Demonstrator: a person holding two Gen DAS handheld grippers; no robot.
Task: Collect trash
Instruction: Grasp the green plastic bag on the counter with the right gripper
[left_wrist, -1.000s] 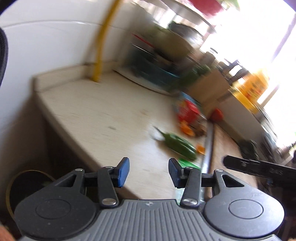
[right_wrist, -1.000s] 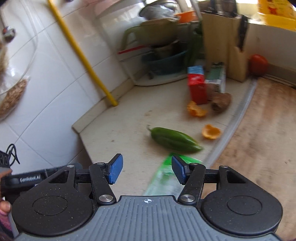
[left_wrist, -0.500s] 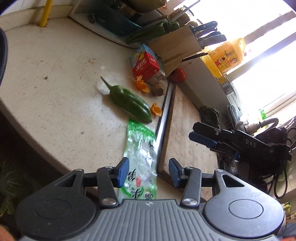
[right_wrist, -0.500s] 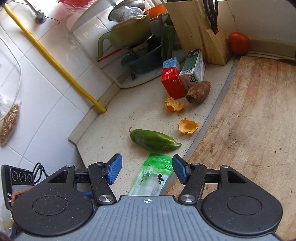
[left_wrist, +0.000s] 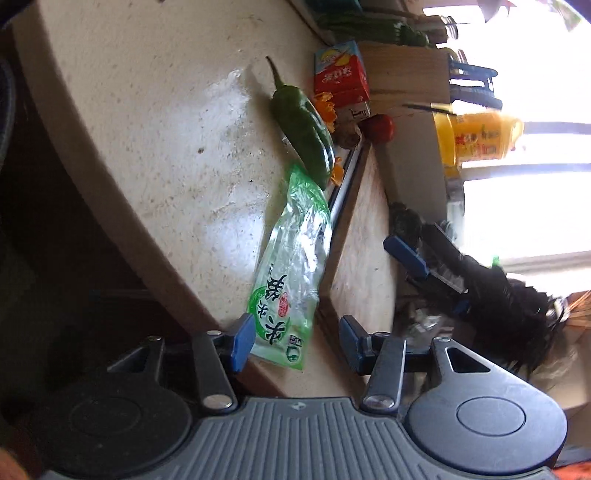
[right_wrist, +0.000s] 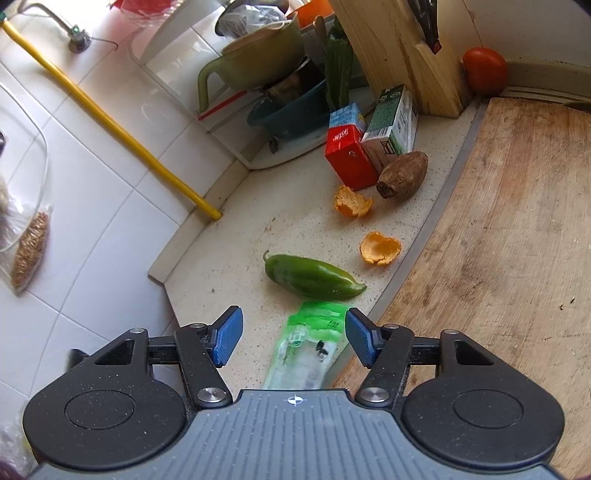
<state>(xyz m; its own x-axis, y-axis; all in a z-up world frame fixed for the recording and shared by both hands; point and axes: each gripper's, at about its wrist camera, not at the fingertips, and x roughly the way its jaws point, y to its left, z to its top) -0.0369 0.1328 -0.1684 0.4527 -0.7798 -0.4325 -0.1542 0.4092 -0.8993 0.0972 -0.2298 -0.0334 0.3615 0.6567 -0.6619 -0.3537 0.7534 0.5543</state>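
A green and clear plastic wrapper (left_wrist: 290, 275) (right_wrist: 308, 345) lies flat near the counter's front edge, beside the wooden board. My left gripper (left_wrist: 297, 341) is open, low at the counter edge, its blue pads either side of the wrapper's near end. Above the wrapper's far end my right gripper (right_wrist: 293, 339) is open too, with nothing held. Two orange peels (right_wrist: 352, 201) (right_wrist: 380, 248) lie further in. A red carton (right_wrist: 349, 149) (left_wrist: 340, 72) and a green-white carton (right_wrist: 393, 123) stand by the knife block.
A green pepper (right_wrist: 314, 277) (left_wrist: 303, 127) lies just beyond the wrapper. A sweet potato (right_wrist: 402, 175), a tomato (right_wrist: 484, 70), a wooden knife block (right_wrist: 399, 51) and stacked pots (right_wrist: 266, 55) crowd the back. The wooden cutting board (right_wrist: 498, 240) fills the right. A yellow pipe (right_wrist: 107, 122) crosses the tiled wall.
The left gripper has dropped low and rolled, closing in on the wrapper's near end. The right gripper has edged forward over the wrapper. Both stay open.
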